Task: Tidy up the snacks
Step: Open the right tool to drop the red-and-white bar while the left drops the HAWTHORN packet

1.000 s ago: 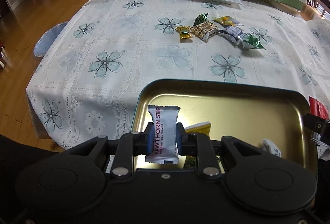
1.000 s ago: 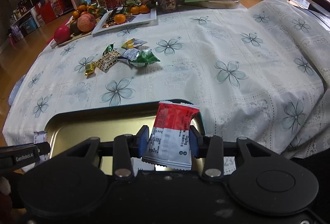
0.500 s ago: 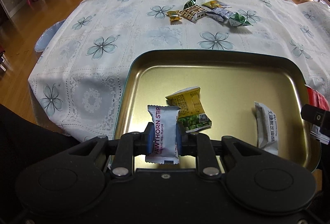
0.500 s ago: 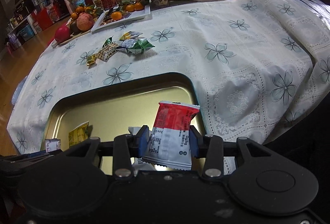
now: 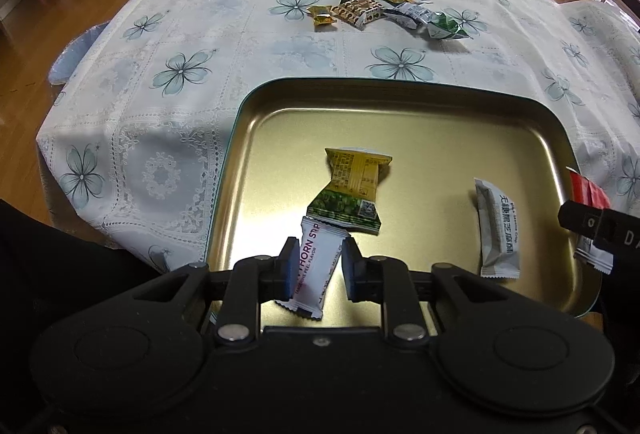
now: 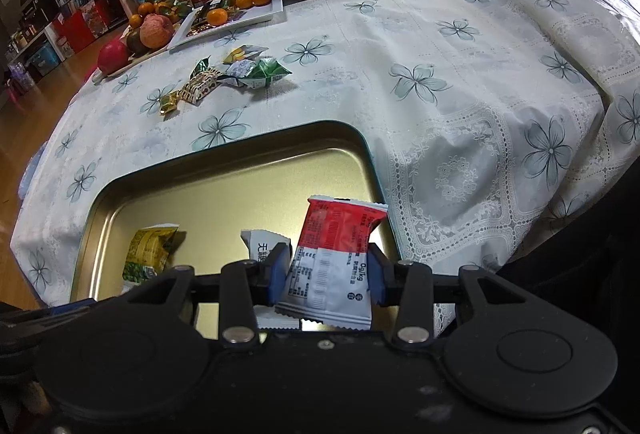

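While both grippers tilt steeply down over the gold tray [image 5: 552,138], the left gripper [image 5: 318,268] has just been opening its jaws: the white hawthorn strip packet [image 5: 314,266] leans loose between the pads, the right pad clear of it. Over the tray's right edge, the right gripper [image 6: 328,274] clamps a red-and-white packet [image 6: 336,258] upright. Inside lie a yellow-green packet [image 5: 352,190] and a white sesame crisp packet [image 5: 498,230], bare metal beyond. Farther out, loose snacks [image 5: 384,10] cluster on the floral tablecloth [image 5: 180,74], open cloth between.
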Demonstrator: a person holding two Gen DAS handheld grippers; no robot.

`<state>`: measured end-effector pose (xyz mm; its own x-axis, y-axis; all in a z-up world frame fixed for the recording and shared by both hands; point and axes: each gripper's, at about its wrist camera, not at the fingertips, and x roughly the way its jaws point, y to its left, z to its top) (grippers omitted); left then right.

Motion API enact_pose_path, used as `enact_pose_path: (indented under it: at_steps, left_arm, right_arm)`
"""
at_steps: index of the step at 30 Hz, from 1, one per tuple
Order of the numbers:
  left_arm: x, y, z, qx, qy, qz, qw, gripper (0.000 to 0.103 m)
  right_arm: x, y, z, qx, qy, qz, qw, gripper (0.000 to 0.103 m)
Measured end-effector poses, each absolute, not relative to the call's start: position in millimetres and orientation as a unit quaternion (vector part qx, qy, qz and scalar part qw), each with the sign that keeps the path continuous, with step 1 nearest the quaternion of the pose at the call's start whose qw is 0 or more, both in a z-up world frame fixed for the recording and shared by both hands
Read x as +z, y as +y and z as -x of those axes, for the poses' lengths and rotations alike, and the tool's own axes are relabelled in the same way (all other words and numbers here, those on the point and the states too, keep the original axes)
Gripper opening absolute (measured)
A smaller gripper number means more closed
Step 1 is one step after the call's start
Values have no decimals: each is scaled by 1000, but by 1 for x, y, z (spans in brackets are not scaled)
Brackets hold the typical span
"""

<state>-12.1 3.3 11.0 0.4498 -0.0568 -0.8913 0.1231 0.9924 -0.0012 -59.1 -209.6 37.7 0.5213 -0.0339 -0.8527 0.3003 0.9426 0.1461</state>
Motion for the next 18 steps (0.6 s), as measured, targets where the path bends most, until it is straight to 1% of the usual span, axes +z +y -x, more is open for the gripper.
enact_pose_path:
  at_steps: [10,13,18]
  left_arm:
    - [9,2,10,-43,517,-35,854,30]
    - [10,2,11,-41,516,-36,855,30]
    - [10,2,11,-40,516,-35,855,30]
  right_arm:
    - [29,-210,57,-88,509,-138,845,44]
    - [30,-208,57,-84,507,-132,848,46]
    - [35,-206,58,-80,494,-124,857,46]
